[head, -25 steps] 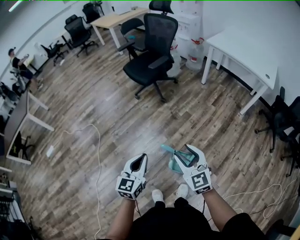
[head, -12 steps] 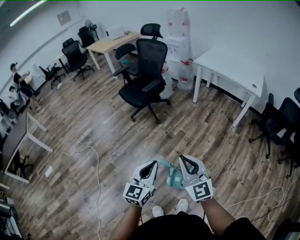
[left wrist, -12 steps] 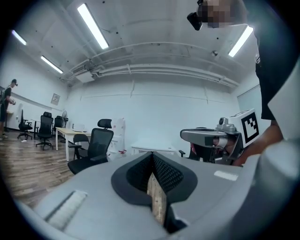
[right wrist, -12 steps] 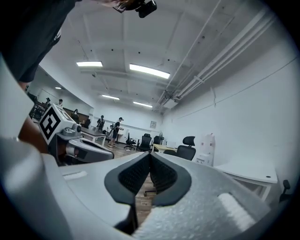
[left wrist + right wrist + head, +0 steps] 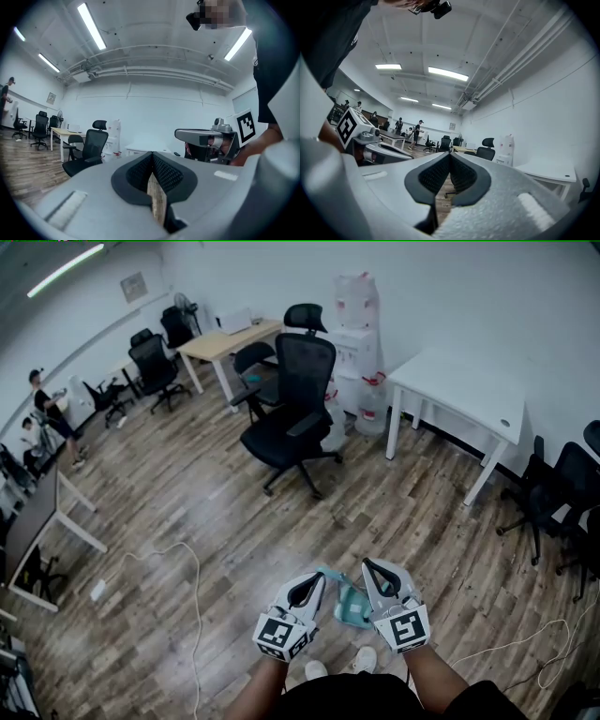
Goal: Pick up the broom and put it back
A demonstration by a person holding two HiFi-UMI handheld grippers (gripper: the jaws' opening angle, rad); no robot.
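- Broom (image 5: pixel 351 604): a small teal plastic item seen only in the head view, low in the picture at 6 o'clock. The two grippers in front of it cover both of its flanks, so its outline and its bristle end are hard to make out.
- Position: the broom lies on the wood-plank floor (image 5: pixel 187 484), just ahead of the person's white shoes (image 5: pixel 366 659) and apart from both grippers.
- Axis: its long axis appears to run from 5 o'clock to 11 o'clock, with a narrow tip towards 11 o'clock and the broader body towards 5 o'clock.
- Left gripper (image 5: pixel 317 579): at the broom's 9 o'clock. Its jaws are together, with only floor showing through the gap behind the tips.
- Right gripper (image 5: pixel 368 565): at the broom's 3 o'clock. Its jaws have just been closing and now meet, with nothing between them.
- Containers: large water jugs (image 5: pixel 356 292) are stacked at 12 o'clock against the wall. Whether they are filled cannot be told.
- Surroundings: a black office chair (image 5: pixel 295 418) stands at 12 o'clock of the broom, and a white table (image 5: pixel 469 390) at 1 o'clock.
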